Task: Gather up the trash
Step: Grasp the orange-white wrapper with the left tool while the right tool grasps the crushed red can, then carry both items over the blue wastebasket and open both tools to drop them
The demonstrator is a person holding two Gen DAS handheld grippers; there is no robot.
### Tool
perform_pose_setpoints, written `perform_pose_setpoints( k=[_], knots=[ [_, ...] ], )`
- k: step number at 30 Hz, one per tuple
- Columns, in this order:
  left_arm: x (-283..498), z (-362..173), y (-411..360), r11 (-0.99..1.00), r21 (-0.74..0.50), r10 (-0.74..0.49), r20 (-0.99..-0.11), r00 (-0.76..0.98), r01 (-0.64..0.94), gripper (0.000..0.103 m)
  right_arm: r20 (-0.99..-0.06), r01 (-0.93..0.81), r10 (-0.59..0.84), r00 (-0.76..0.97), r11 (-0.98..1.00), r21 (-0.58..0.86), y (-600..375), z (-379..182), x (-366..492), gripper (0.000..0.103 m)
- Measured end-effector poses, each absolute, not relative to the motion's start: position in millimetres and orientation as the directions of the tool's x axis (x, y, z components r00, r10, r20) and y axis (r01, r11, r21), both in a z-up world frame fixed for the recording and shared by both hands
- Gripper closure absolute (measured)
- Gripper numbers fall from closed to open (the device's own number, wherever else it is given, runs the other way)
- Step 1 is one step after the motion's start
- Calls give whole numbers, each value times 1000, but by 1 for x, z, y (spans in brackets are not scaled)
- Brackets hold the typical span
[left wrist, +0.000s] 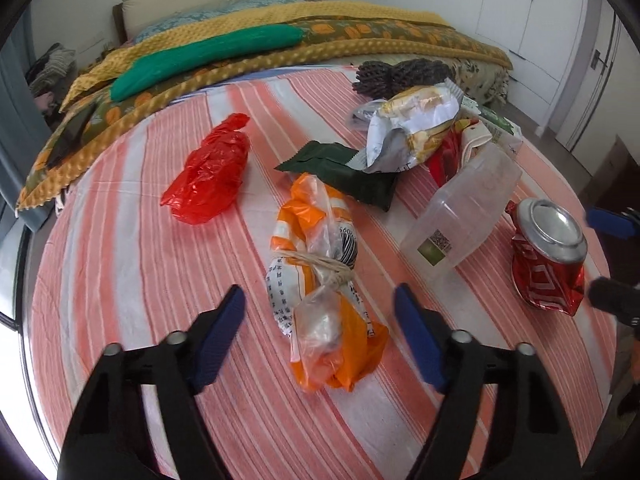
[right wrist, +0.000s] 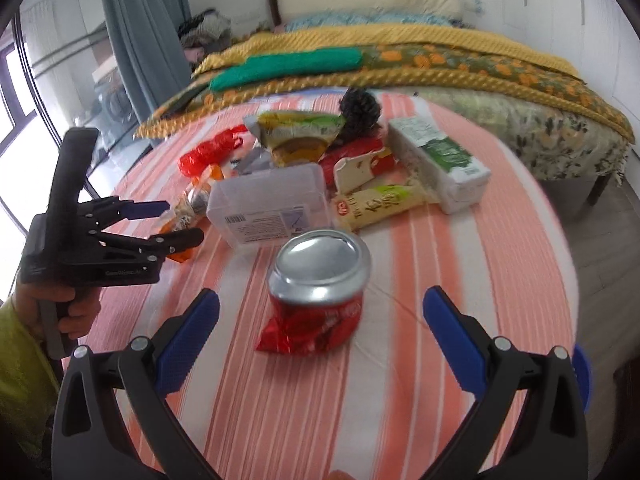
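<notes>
An orange and clear plastic bundle (left wrist: 316,240) tied with string lies on the striped tablecloth (left wrist: 120,280). My left gripper (left wrist: 319,294) stands open with its blue pads either side of the bundle's near half, not touching it. A crushed red can (right wrist: 316,292) stands upright on the cloth, and my right gripper (right wrist: 322,295) is open around it with a gap on both sides. The right wrist view shows the left gripper (right wrist: 180,222) at the left, held by a hand (right wrist: 76,312). In the left wrist view the can (left wrist: 548,256) sits at the right.
Behind the can lie a clear plastic box (right wrist: 272,204), a white and green carton (right wrist: 440,160), snack wrappers (right wrist: 296,136) and a dark pine cone (right wrist: 360,112). A red plastic bag (left wrist: 212,176) and a dark green wrapper (left wrist: 344,172) lie further back. A bed (left wrist: 280,40) stands beyond the table.
</notes>
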State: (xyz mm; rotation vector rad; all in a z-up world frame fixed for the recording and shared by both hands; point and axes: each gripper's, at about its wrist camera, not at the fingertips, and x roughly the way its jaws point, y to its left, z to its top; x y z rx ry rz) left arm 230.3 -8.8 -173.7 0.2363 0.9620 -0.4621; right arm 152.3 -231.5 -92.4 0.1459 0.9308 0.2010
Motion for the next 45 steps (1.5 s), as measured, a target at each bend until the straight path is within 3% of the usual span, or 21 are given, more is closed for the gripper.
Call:
perform_pose_setpoints(
  k=[1, 3, 4, 14, 19, 25, 29, 39, 41, 42, 43, 44, 45],
  knots=[
    [231, -175, -7, 876, -20, -280, -834, 476, 481, 48, -796, -118, 237, 557, 971, 207, -228, -96, 160, 7],
    [228, -173, -2, 882, -36, -289, -829, 480, 470, 53, -808, -132, 225, 545, 974, 182, -222, -100, 168, 37],
    [225, -172, 1, 884, -44, -294, -827, 479, 466, 55, -811, -134, 215, 544, 977, 168, -220, -100, 168, 44],
    [150, -138, 5, 871, -104, -361, -799, 481, 480, 58, -735, -127, 277, 619, 959, 254, -260, -68, 120, 44],
    [125, -105, -51, 803, -183, -486, -752, 446, 567, 58, -702, -61, 254, 665, 955, 289, -318, -47, 89, 44],
    [97, -77, -181, 632, -216, -621, -716, 319, 745, 58, -737, 138, 73, 672, 965, 221, -428, -49, 44, 44],
    [77, -90, -274, 531, -215, -641, -734, 223, 820, 58, -792, 284, 3, 611, 932, 223, -503, -79, 18, 44],
    [83, -187, -439, 510, -242, -543, -835, 91, 826, 57, -840, 475, 53, 540, 805, 356, -613, -161, -5, 43],
    [84, -202, -453, 506, -241, -535, -841, 83, 828, 50, -834, 487, 79, 546, 780, 393, -628, -172, -3, 40],
    [85, -209, -461, 509, -236, -534, -841, 88, 827, 45, -830, 488, 93, 550, 771, 409, -631, -175, -3, 22],
    [85, -215, -464, 518, -234, -533, -840, 97, 823, 28, -827, 492, 106, 552, 759, 426, -636, -180, -5, 15],
    [86, -218, -465, 530, -230, -536, -837, 112, 816, 19, -823, 505, 110, 557, 742, 441, -640, -183, -5, 14],
    [89, -222, -471, 546, -222, -536, -833, 133, 808, 18, -819, 514, 110, 563, 730, 451, -644, -183, -7, 14]
  ],
)
